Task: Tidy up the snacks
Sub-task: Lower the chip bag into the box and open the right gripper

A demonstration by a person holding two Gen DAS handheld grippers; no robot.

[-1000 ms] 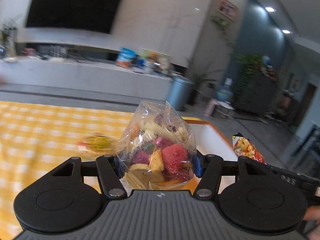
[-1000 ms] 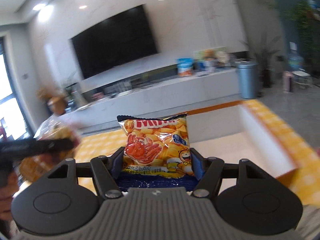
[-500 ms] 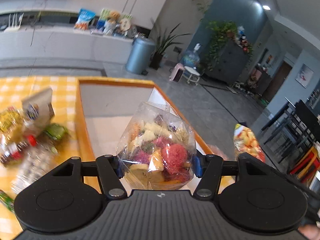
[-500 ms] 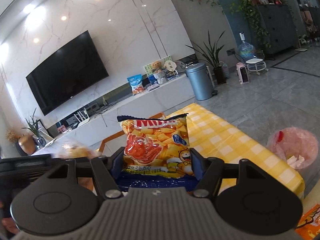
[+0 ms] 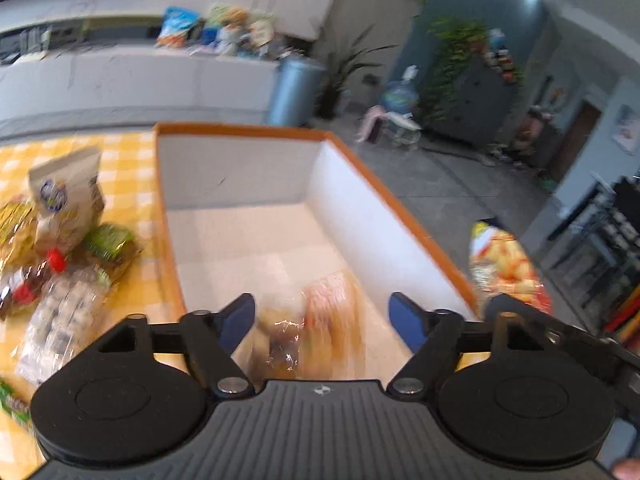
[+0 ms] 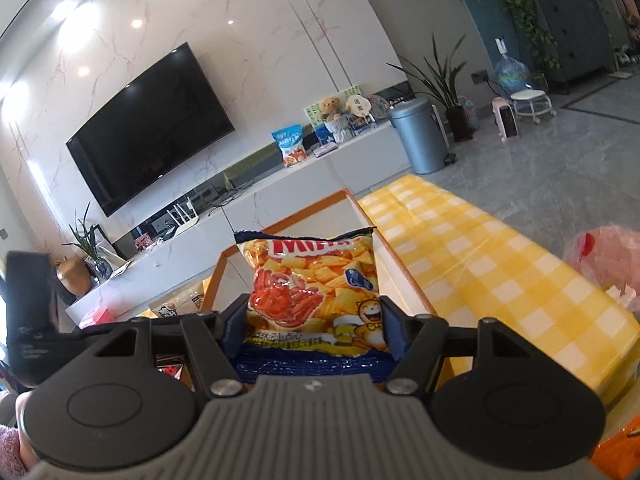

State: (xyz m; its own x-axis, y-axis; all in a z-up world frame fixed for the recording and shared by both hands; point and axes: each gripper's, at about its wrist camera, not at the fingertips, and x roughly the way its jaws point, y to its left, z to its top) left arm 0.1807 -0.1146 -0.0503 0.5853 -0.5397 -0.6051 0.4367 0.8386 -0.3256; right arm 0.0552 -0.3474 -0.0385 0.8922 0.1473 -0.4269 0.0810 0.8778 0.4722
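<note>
Between my left gripper's (image 5: pixel 322 320) blue pads (image 5: pixel 236 322) I see a clear bag of mixed snacks (image 5: pixel 308 320), blurred, lying free over the floor of the box. The jaws have just been opening and now stand wide, so the pads do not press on the bag. I cannot tell if the bag already rests on the floor or not, because of the blur.

My right gripper (image 6: pixel 314 320) is clenched on a yellow chip packet (image 6: pixel 314 292): both pads press on its sides and it stands upright between them. In the left view the same packet shows just outside the right wall of the box, in the air.

The box (image 5: pixel 240 168) is white inside with an orange rim, and its top is open. It sits on a yellow checked tablecloth (image 5: pixel 128 176). Except for the blurred bag near me, I see only bare white floor and walls in it.

Left of the box, on the cloth, lies a pile of other snacks: a clear bag of pale pieces (image 5: pixel 60 320), a green packet (image 5: pixel 110 242), a beige standing pouch (image 5: pixel 66 200), and some items with red parts that I cannot read well.

Right of the box, in the right view, the cloth runs on, and a pink plastic bag (image 6: pixel 600 256) is at its far edge.

Farther away stands a white low cabinet (image 6: pixel 280 200) with a blue snack bag (image 6: pixel 290 144) and a teddy bear (image 6: pixel 332 106) on it, a grey bin (image 6: pixel 420 136) beside it, and a dark television (image 6: pixel 148 128) on the marble wall.
</note>
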